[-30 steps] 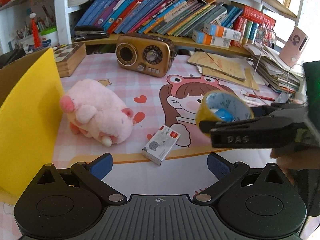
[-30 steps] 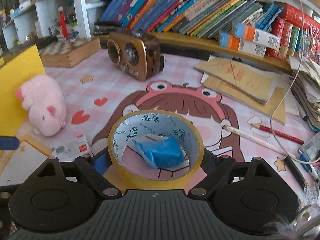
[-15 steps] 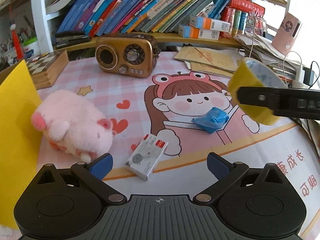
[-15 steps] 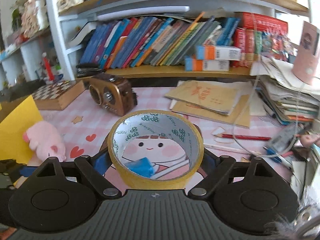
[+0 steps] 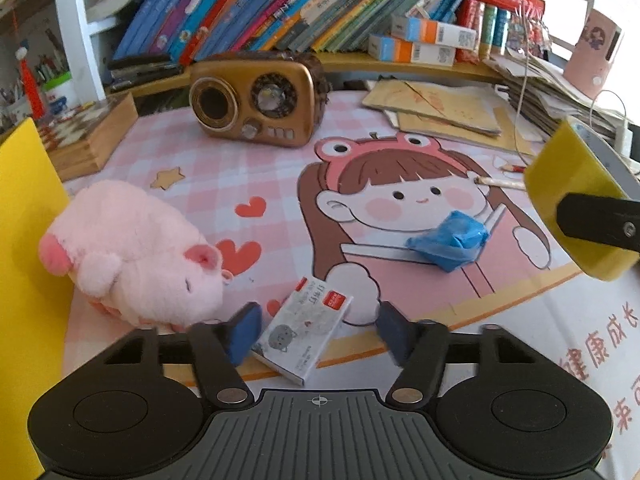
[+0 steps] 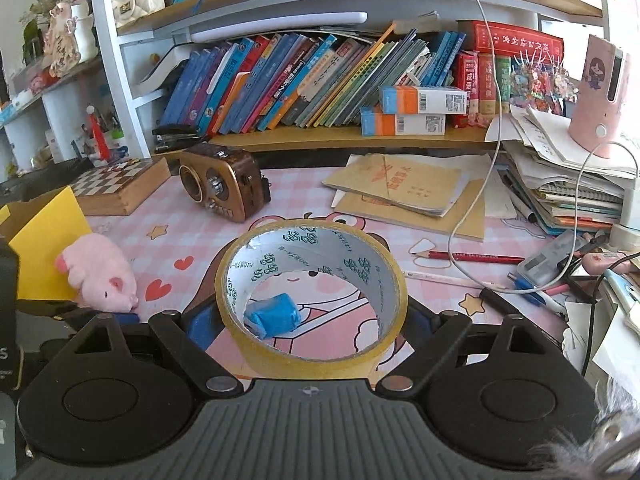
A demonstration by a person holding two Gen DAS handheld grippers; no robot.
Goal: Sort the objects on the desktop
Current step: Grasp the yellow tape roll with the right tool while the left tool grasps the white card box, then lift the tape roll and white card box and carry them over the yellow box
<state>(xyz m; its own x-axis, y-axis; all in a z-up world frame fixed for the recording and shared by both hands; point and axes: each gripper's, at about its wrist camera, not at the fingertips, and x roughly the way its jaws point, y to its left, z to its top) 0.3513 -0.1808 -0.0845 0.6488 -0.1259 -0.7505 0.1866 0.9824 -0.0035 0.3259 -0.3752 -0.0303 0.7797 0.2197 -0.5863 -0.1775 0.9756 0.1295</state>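
Between my left gripper [image 5: 318, 330]'s blue pads lay a small white card box [image 5: 304, 334] with a red label, flat on the pink cartoon desk mat [image 5: 256, 176]. My left jaws had just been closing around it, and they stood half drawn in; the left pad sat at the box's near corner while the right pad was apart from it, so I was not yet pinching it. Just left of that box, touching nothing of mine, lay a pink plush pig [image 5: 132, 248], and beyond the pig rose a yellow board [image 5: 24, 240] at the mat's left edge. A crumpled blue wad [image 5: 450, 242] rested on the printed girl, well apart from the box.

My right gripper [image 6: 308, 316] held a roll of yellow tape [image 6: 310, 296] above the desk, its jaws spread wide and pressing on the roll's outer sides, the hole facing the camera. Through that hole I saw the blue wad on the mat below. From the left wrist view the same roll hung at the right edge, clamped by a black finger.

Farther back stood a brown retro radio [image 5: 256, 98], a wooden chessboard box [image 6: 120, 190], stacked paper notebooks [image 6: 400, 192] and a shelf of leaning books [image 6: 300, 84].
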